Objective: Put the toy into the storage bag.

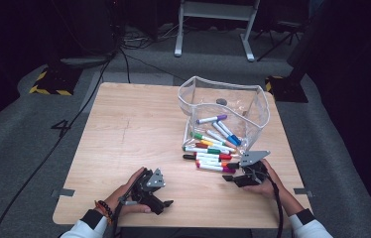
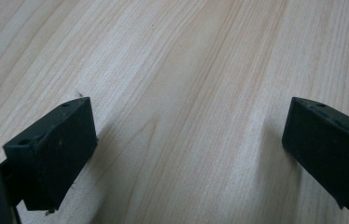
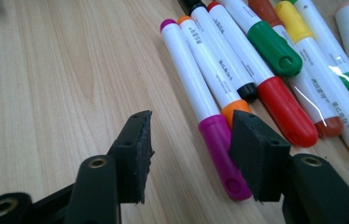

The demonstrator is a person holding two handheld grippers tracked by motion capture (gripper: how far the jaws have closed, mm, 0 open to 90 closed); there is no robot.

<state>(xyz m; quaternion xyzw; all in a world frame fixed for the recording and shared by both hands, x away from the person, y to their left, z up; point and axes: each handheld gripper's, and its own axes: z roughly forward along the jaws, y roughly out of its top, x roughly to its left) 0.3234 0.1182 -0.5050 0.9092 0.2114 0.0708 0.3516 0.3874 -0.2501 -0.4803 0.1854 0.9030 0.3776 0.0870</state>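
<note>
Markers [image 1: 212,153] lie in a loose heap just outside the mouth of the clear pouch [image 1: 253,106], which serves as landmark. Far left of the pouch, the left gripper [image 1: 159,198] rests on the bare wooden table [image 1: 129,129], jaws spread wide with nothing between them. Just in front of the pouch, the right gripper [image 3: 189,154] has its jaws partly spread around the magenta-capped marker [image 3: 205,116], one pad beside the cap, not yet pinching. Several markers already lie inside; I judge about a dozen remain outside. Barrel print is too small to read.
</note>
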